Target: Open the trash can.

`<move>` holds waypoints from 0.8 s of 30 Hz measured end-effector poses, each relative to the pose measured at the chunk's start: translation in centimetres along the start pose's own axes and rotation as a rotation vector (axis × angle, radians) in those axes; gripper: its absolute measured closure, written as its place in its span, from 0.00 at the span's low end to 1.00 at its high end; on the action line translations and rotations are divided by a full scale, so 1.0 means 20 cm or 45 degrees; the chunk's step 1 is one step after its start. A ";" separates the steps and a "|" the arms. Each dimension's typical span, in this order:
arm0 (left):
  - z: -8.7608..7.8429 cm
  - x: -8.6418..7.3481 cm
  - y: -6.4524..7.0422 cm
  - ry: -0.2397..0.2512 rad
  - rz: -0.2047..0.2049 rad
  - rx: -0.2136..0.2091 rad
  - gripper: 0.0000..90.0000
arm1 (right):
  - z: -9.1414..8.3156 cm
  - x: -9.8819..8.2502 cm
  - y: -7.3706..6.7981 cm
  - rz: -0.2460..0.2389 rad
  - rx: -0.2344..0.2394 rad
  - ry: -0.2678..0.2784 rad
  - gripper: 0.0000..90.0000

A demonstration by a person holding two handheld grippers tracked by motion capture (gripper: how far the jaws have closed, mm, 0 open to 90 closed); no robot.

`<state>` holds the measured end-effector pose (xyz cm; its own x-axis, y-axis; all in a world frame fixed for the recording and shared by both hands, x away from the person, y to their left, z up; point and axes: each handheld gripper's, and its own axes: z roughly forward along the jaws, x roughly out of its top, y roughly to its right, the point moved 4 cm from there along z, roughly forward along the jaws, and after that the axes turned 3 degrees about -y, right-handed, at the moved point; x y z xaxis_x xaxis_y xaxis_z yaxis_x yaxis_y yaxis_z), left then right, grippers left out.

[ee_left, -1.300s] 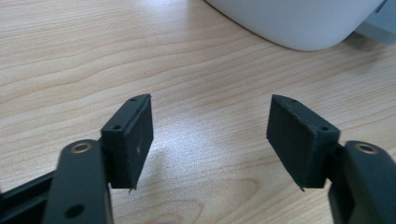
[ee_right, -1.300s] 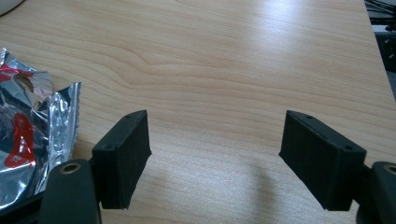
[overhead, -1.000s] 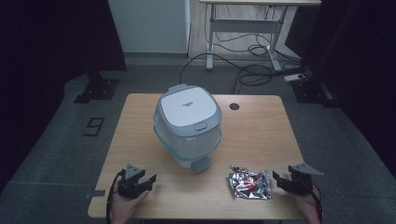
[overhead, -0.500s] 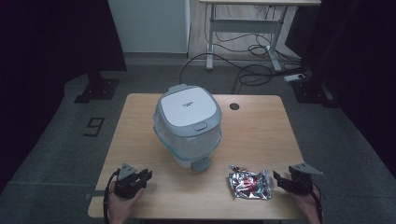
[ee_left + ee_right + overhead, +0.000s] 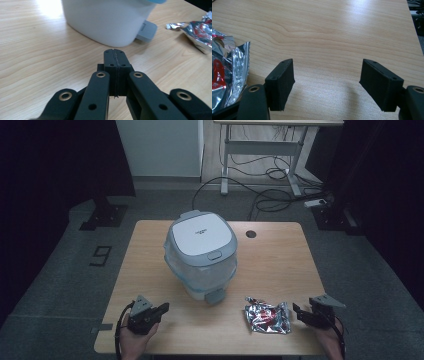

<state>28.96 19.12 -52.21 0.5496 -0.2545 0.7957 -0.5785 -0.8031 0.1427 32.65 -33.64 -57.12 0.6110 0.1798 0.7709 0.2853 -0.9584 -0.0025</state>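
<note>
At the lower left of the frame the left hand-held gripper [image 5: 161,309] rests low over the counter [image 5: 280,257], jaws pressed together and empty. At the lower right, the right hand-held gripper [image 5: 296,310] is spread wide just beside the crinkled foil packet [image 5: 267,316] — probably readied to pick it up. A smooth, rounded white-and-grey rice cooker [image 5: 201,254] sits mid-frame, lid shut.

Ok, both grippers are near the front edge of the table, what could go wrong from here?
1. The foil packet lies close to the table's front edge; a push from the open right gripper could slide it off.
2. The rice cooker leans toward the front, so bumping it might tip it.
3. The left gripper is shut and must open before grasping.
</note>
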 end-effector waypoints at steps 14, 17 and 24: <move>0.05 0.07 0.08 0.017 0.046 -0.081 1.00 | 0.01 -0.01 -0.01 -0.014 -0.002 -0.016 0.31; 0.06 0.09 0.09 0.020 0.064 -0.076 1.00 | 0.01 -0.01 -0.01 -0.013 -0.004 -0.020 0.31; 0.10 0.14 0.13 0.017 0.094 -0.099 1.00 | 0.01 -0.01 0.00 -0.008 -0.007 -0.018 0.31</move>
<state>30.18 15.23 -50.89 0.4958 -0.3042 0.8134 -0.6625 -0.7381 0.1278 32.64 -33.60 -57.38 0.6197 0.1887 0.7618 0.2849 -0.9585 0.0057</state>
